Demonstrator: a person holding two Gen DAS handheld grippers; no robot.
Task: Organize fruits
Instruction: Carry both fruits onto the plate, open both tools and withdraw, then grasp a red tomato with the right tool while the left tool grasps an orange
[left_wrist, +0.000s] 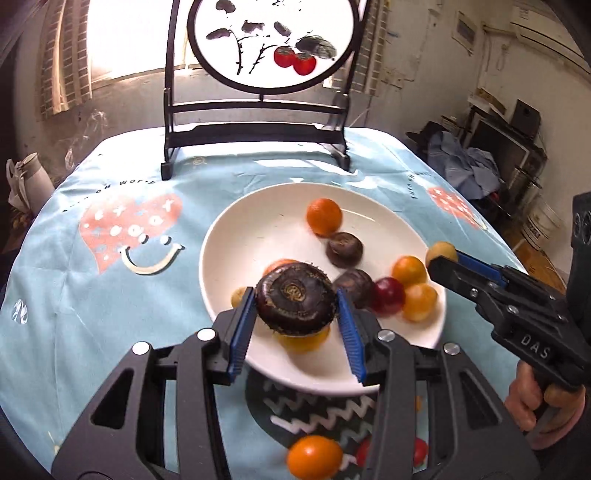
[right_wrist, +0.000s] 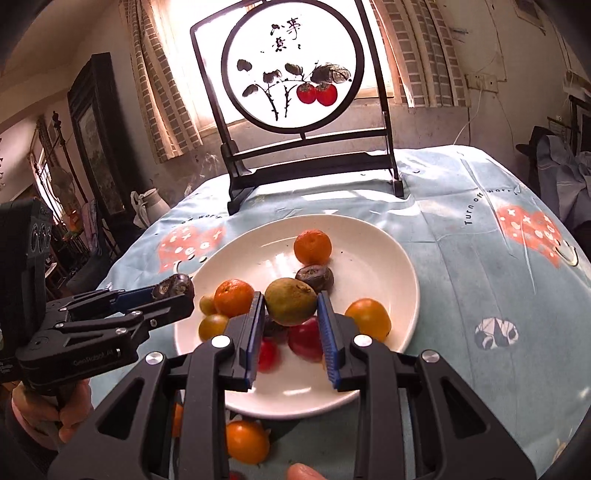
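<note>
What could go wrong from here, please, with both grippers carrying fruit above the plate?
1. The left gripper pinches the dark water chestnut only at its edges; it could slip onto the fruit below.
2. The green-brown fruit in the right gripper hangs over the crowded white plate; dropped, it could knock the round fruit rolling.
3. The two grippers work close together over the plate and might collide.

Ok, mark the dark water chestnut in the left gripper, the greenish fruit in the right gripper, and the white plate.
dark water chestnut (left_wrist: 295, 301), left wrist view, top face.
greenish fruit (right_wrist: 290, 301), right wrist view, front skin.
white plate (right_wrist: 369, 232), right wrist view, far rim.
</note>
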